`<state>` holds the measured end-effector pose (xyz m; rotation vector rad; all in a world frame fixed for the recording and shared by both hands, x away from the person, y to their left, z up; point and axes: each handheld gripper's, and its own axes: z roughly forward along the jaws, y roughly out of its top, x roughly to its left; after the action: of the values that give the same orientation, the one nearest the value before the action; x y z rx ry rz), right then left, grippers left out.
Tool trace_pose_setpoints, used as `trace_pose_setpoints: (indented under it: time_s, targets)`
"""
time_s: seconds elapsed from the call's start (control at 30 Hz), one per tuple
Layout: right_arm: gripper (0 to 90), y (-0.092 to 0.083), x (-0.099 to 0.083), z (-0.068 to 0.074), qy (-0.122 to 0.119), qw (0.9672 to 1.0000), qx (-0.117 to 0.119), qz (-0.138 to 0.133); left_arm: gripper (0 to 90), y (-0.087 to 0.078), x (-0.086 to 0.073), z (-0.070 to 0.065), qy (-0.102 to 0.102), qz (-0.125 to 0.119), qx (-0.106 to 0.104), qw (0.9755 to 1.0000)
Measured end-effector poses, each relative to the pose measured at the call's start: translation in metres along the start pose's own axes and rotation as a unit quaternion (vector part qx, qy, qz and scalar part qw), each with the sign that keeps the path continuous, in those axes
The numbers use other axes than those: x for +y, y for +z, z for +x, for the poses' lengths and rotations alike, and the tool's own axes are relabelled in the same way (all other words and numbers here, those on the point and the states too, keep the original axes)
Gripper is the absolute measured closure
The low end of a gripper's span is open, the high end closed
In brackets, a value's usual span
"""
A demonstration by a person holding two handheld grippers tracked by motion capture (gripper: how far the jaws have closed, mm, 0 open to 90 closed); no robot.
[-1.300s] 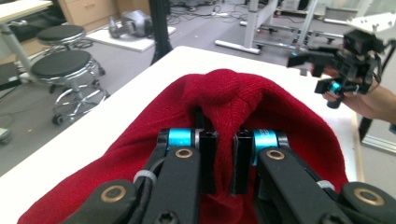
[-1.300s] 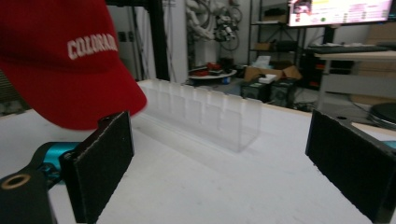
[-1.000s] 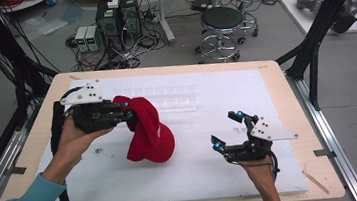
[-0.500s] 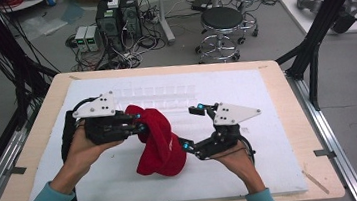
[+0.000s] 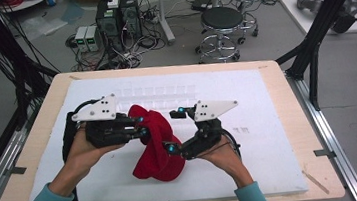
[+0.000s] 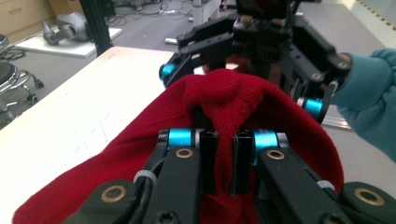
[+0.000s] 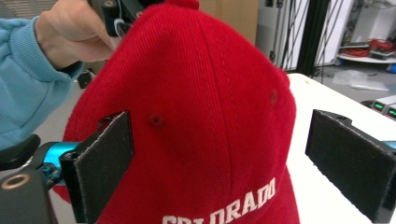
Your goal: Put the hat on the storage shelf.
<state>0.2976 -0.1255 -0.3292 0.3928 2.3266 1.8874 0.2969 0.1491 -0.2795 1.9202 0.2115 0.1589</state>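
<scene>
Red corduroy fills the middle of a white-topped table as a person in teal sleeves works a cap between two hand-held grippers. From the high view, the left gripper, at about 9 o'clock of the cap, has its jaws pressed together on a fold of the fabric near the crown; its own camera shows cloth bunched up between the two black jaws, with the cap rising just beyond them. The right gripper sits at about 3 o'clock, jaws spread wide on either side of the cap's front (white lettering reading COLORADO runs along the lower edge in the right gripper view). One pad lies against the cap; the other stands apart from it. Part of the cap rests on the table, the crown lifted toward the left gripper. Two stools stand on the floor at 12 o'clock.
</scene>
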Motion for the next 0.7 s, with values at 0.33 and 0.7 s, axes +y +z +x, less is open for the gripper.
trace_pose_setpoints:
  time_s: [0.33,0.7]
  targets:
    - [32.8,0.0067,0.0010,-0.0010,-0.003,0.9991,0.041,0.002,85.5,-0.0009,0.0034,-0.0033,0.003,-0.011,-0.011,0.9999]
    - [81.4,0.0064,0.0026,0.0016,-0.020,0.9975,0.064,0.021,85.6,-0.0010,0.0028,-0.0041,0.005,-0.012,-0.017,0.9998]
